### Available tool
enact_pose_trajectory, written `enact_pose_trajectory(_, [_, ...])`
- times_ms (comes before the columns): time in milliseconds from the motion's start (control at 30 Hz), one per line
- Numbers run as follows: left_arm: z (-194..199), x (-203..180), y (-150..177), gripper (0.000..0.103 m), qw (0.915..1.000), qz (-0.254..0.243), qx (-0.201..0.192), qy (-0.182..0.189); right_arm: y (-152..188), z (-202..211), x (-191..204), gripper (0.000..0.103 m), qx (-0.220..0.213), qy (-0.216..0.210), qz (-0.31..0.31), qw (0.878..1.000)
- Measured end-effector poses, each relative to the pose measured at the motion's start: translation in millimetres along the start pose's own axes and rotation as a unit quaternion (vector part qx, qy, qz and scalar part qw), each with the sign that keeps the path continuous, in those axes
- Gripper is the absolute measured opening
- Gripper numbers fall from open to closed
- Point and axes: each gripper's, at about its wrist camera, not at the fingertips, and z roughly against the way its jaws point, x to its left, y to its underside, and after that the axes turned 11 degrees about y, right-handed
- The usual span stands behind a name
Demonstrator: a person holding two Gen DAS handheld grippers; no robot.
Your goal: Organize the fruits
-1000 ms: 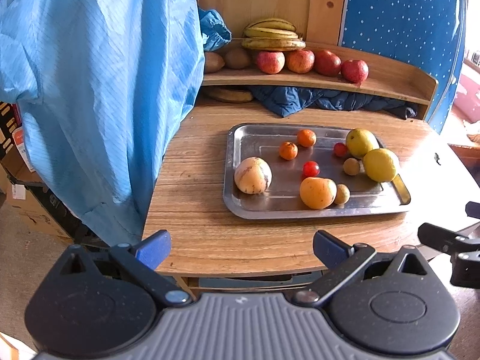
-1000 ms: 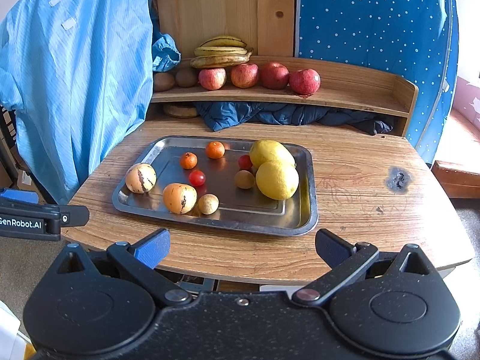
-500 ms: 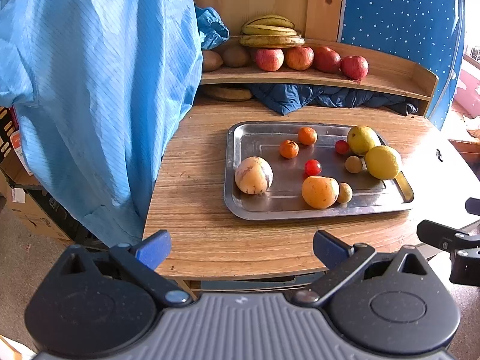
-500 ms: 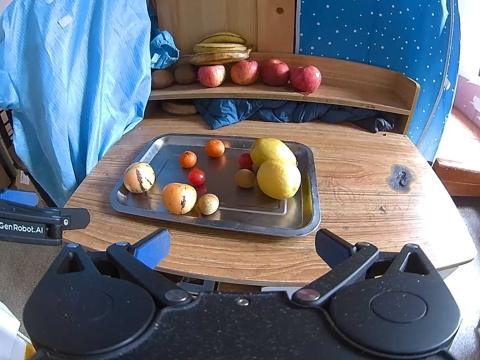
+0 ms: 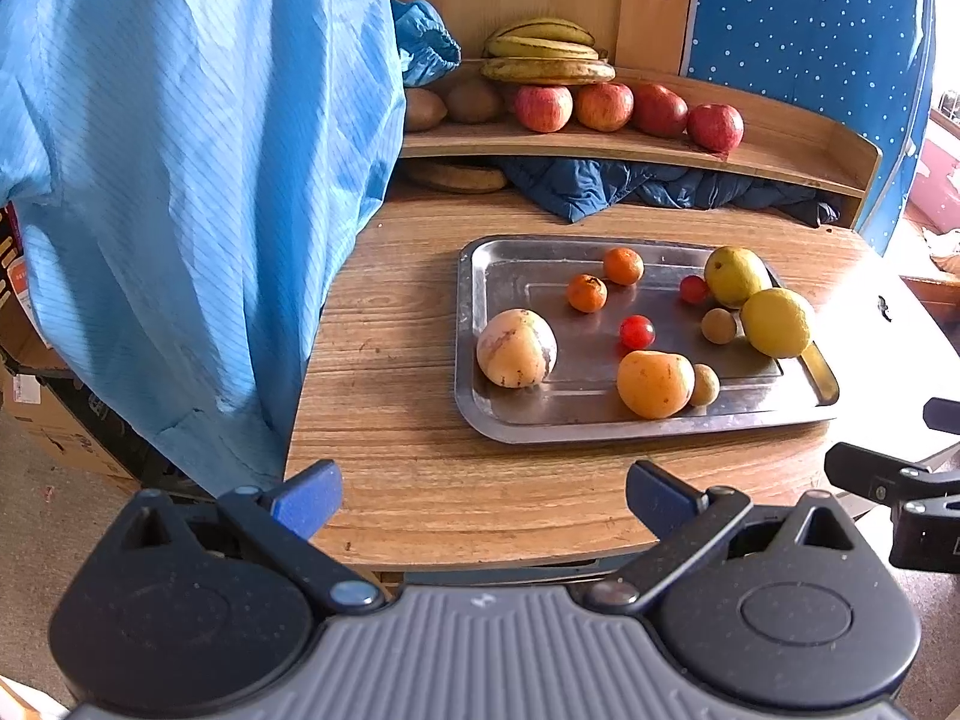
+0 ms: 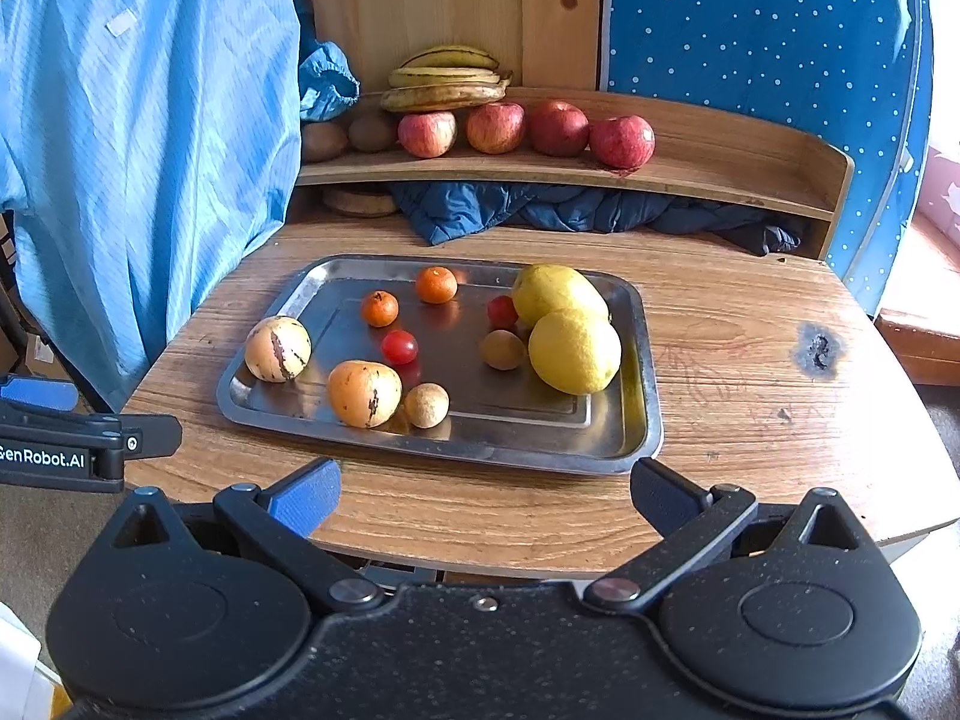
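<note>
A steel tray (image 6: 630,444) (image 5: 468,396) on the wooden table holds loose fruit: a pale striped melon (image 6: 277,348) (image 5: 516,348), an orange fruit (image 6: 363,393) (image 5: 654,384), two tangerines (image 6: 436,284), cherry tomatoes (image 6: 399,346), small brown fruits (image 6: 426,405) and two yellow lemons (image 6: 574,351) (image 5: 777,322). My left gripper (image 5: 483,495) is open and empty at the table's near edge. My right gripper (image 6: 483,495) is open and empty, just short of the tray's near rim.
A wooden shelf (image 6: 720,174) at the back carries bananas (image 6: 444,84), several red apples (image 6: 558,127) and kiwis (image 6: 324,141). A dark blue cloth (image 6: 570,213) lies under it. A light blue garment (image 5: 180,180) hangs at the left. A burn mark (image 6: 816,348) spots the table.
Both grippers have moved slightly forward toward the table. The fruit has not moved and both jaws stay open.
</note>
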Motion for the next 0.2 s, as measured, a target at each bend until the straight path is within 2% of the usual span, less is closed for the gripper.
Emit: enact_pose_trajectory(200, [-8.2, 7.5, -5.2, 0.103, 0.9999, -0.004, 0.006, 0.008, -4.5, -6.8, 7.9, 0.102, 0.006, 0.005, 0.002, 1.000])
